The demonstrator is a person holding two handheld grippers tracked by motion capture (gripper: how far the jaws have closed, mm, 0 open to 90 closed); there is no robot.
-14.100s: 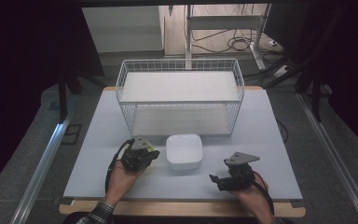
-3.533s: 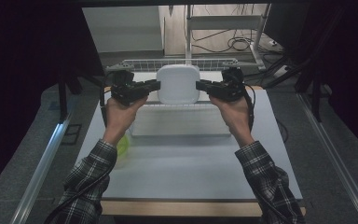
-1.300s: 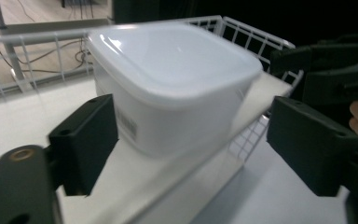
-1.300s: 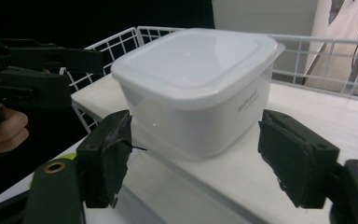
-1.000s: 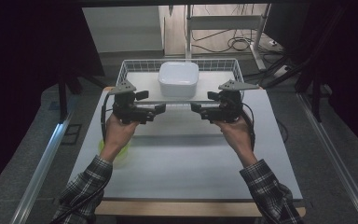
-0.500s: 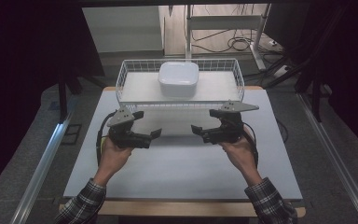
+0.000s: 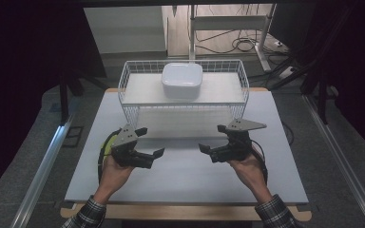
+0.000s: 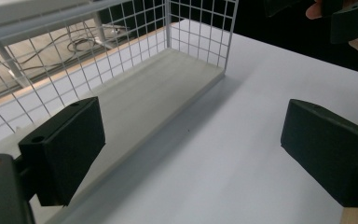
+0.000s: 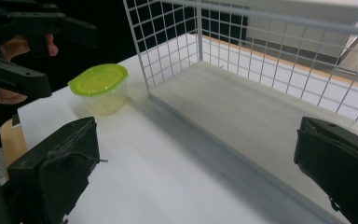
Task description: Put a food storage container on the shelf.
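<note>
A white, rounded square box [image 7: 181, 80] rests on the top shelf of the white wire rack [image 7: 128, 90], free of both grippers. My left gripper [image 7: 151, 141] is held over the table in front of the rack's left half, open and empty. My right gripper [image 7: 212, 138] mirrors it on the right, also open and empty. The two point toward each other. In the left gripper view, my left gripper [image 8: 196, 154] has wide-apart jaws framing the rack's lower board [image 8: 168, 88]. The right gripper view shows my right gripper [image 9: 196, 172] just as wide.
A small clear tub with a green lid [image 9: 100, 87] stands on the white table [image 7: 190, 175] left of the rack, partly hidden behind my left hand [image 7: 108, 142]. A metal rail [image 7: 43, 166] runs along the table's left side. Cables lie on the floor behind the rack.
Both grippers carried the white box from the table up onto the rack's top shelf, let go of it, and have drawn back toward the person and lower.
</note>
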